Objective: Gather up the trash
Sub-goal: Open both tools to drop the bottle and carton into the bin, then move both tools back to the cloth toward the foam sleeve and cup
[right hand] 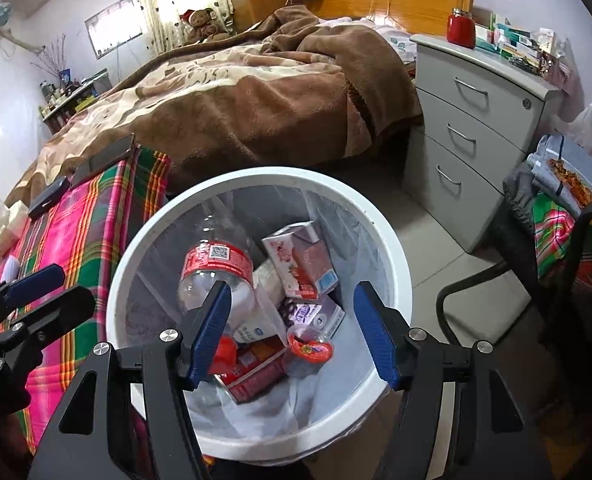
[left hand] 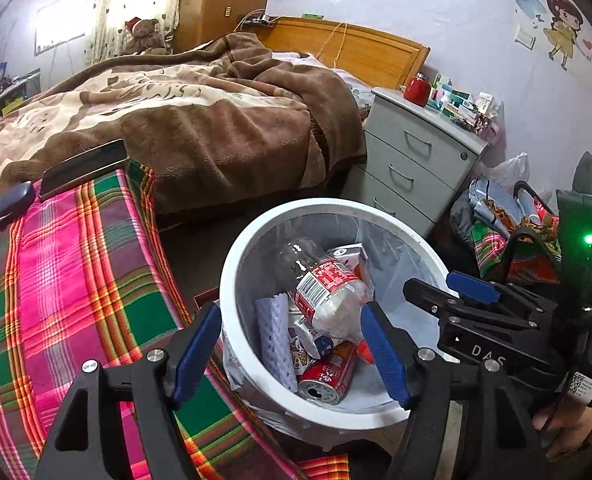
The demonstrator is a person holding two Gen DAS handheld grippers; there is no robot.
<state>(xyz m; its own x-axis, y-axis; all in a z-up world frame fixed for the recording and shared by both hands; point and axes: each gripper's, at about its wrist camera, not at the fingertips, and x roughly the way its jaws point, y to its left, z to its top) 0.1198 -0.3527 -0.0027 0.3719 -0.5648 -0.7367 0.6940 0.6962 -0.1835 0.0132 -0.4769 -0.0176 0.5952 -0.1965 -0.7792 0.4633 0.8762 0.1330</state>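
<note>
Looking into the white bin (right hand: 391,280), most trash seems in already — a clear bottle (right hand: 216,268), cartons (right hand: 299,260) and a red can (left hand: 327,376) lie inside. Both the left gripper (left hand: 292,352) and right gripper (right hand: 296,332) hang over it, fingers apart, holding nothing.

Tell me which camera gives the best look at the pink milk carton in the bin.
The right wrist view: the pink milk carton lies open to sight there, its front and side face both visible beside the plastic bottle. In the left wrist view only a corner of the carton peeks out behind the bottle.
</note>
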